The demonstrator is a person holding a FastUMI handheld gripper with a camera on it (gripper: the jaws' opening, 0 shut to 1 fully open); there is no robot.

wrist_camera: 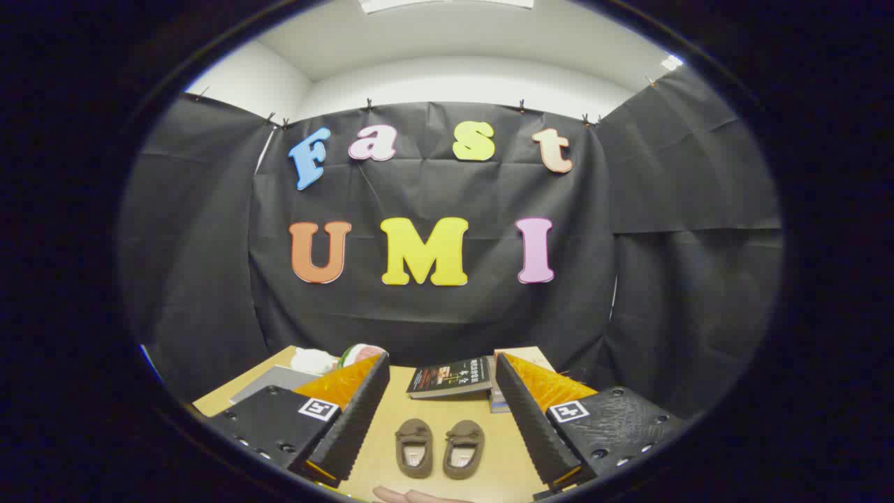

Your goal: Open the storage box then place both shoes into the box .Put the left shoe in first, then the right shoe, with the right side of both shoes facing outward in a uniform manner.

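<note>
Between the wide-spread, empty fingers of the gripper (pixel 441 426), two brown shoes (pixel 440 448) sit side by side on the wooden table (pixel 391 447), neither yet gripped, so opening the box and both placements apparently remain.

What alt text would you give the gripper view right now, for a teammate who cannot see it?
The gripper is open, its fingers spread wide above a wooden table, with a pair of small brown shoes lying side by side between them. Beyond the shoes lies a dark book; part of a hand shows nearest the camera.
</note>
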